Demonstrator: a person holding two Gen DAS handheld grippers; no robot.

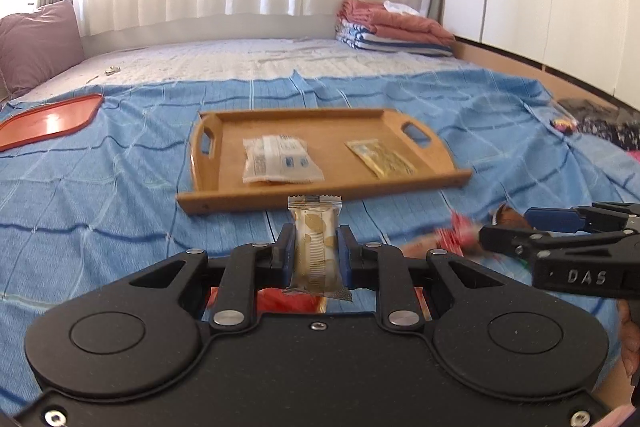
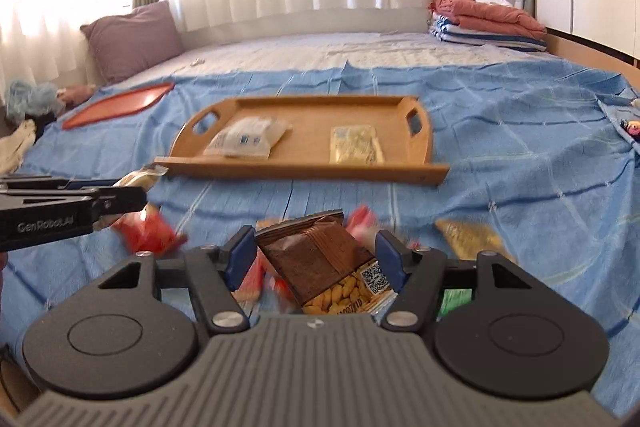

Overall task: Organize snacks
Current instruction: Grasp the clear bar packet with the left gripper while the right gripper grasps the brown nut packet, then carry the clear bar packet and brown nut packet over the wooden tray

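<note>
A: Left wrist view: gold-and-white wrapped snack bar point(image 1: 316, 247) stands upright between the blue pads of the left claw point(image 1: 316, 247), clamped tight, lifted clear of the blue checked bedspread point(image 1: 100, 195).

B: And the right side?

A: Right claw point(image 2: 318, 255) has a brown foil nut packet point(image 2: 324, 259) between its blue pads, jaws at a middling width. Left pad meets the packet's edge; the right pad's contact is hard to read. Packet sits tilted, so I'd call that hold loose.

B: Where's the drop point?

A: Wooden tray with cut-out handles point(image 1: 332, 115), just ahead on the bed. It carries a white-and-clear wrapped packet point(image 1: 280, 159) on the left and a flat yellow sachet point(image 1: 380, 159) on the right, well apart, bare wood between.

B: So which step?

A: Transport, I'd say. Both items picked, neither over the tray yet. More loose snacks lie on the bedspread under the claws: blurred red wrappers point(image 2: 148, 233) and a yellow packet point(image 2: 468, 237).

B: Next move?

A: Carry each forward over the near tray rim, lower onto bare wood, then release. The bar likely needs tipping flat first. Watch the nut packet; it may slip on the way.
</note>
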